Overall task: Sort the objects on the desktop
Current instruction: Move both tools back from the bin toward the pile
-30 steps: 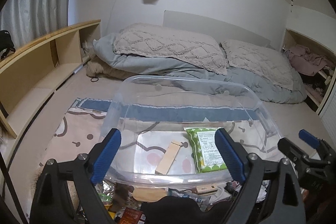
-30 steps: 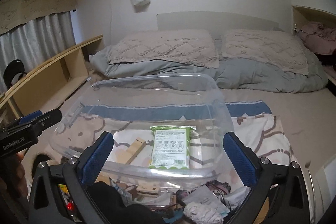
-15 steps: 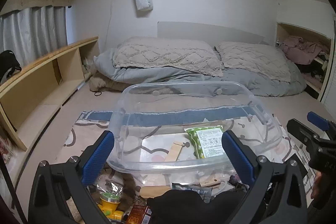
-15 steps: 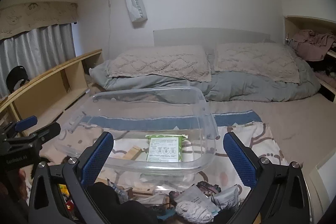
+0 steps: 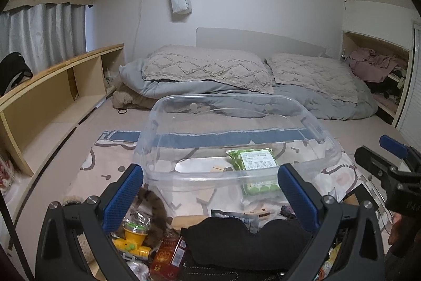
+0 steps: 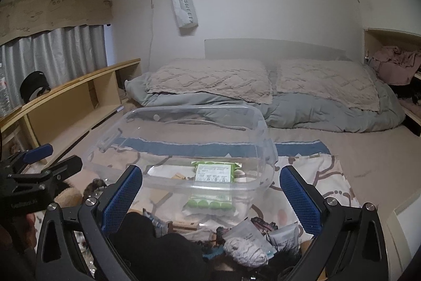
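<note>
A clear plastic bin (image 5: 223, 97) stands on a patterned blanket, holding a green wipes pack (image 5: 252, 159) and a small wooden piece (image 5: 217, 169). My left gripper (image 5: 210, 173) is open wide just short of the bin's near wall, with nothing between its blue pads. Below it lies a heap of loose items: a black cloth (image 5: 244, 238), a yellow toy (image 5: 133, 238) and a red packet (image 5: 168, 254). My right gripper (image 6: 210, 173) is also open and empty, in front of the same bin (image 6: 189, 108) and wipes pack (image 6: 213, 171). Each gripper shows at the edge of the other's view.
Two pillows (image 5: 208, 67) and a grey duvet (image 5: 329, 102) lie behind the bin. A wooden shelf unit (image 5: 52, 91) runs along the left. A niche with clothes (image 5: 373, 65) is at the right. White packets (image 6: 247, 246) lie in the near heap.
Both grippers have drawn back from the bin, so it looks smaller and more of the near heap shows. The left jaws have widened a little.
</note>
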`<act>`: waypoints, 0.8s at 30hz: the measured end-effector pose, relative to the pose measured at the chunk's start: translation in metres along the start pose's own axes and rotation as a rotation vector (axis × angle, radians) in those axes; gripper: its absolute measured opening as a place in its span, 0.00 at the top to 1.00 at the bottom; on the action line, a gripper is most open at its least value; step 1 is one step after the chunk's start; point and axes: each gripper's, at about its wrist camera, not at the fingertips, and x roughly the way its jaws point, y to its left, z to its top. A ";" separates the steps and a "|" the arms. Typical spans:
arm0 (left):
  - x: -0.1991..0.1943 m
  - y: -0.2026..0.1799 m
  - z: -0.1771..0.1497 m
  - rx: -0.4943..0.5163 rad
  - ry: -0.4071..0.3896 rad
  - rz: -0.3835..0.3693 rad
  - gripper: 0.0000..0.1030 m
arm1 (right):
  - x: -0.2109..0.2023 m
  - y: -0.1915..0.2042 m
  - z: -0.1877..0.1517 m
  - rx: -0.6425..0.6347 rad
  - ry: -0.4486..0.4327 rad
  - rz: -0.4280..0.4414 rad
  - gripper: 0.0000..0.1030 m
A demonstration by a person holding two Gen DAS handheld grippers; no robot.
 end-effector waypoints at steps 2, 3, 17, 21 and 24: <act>-0.005 0.000 -0.001 0.006 0.000 -0.009 0.00 | -0.005 0.002 -0.001 -0.008 -0.008 0.002 0.00; -0.008 0.000 -0.001 0.007 -0.008 -0.012 0.00 | -0.008 0.004 -0.002 -0.013 -0.015 0.002 0.00; -0.038 0.017 -0.018 -0.017 -0.086 -0.013 0.00 | -0.048 -0.007 -0.029 -0.016 -0.082 -0.018 0.00; -0.042 0.025 -0.027 -0.017 -0.099 -0.006 0.00 | -0.057 -0.017 -0.038 0.000 -0.126 -0.032 0.00; -0.046 0.031 -0.036 -0.006 -0.116 0.011 0.00 | -0.057 -0.022 -0.045 -0.001 -0.128 -0.039 0.00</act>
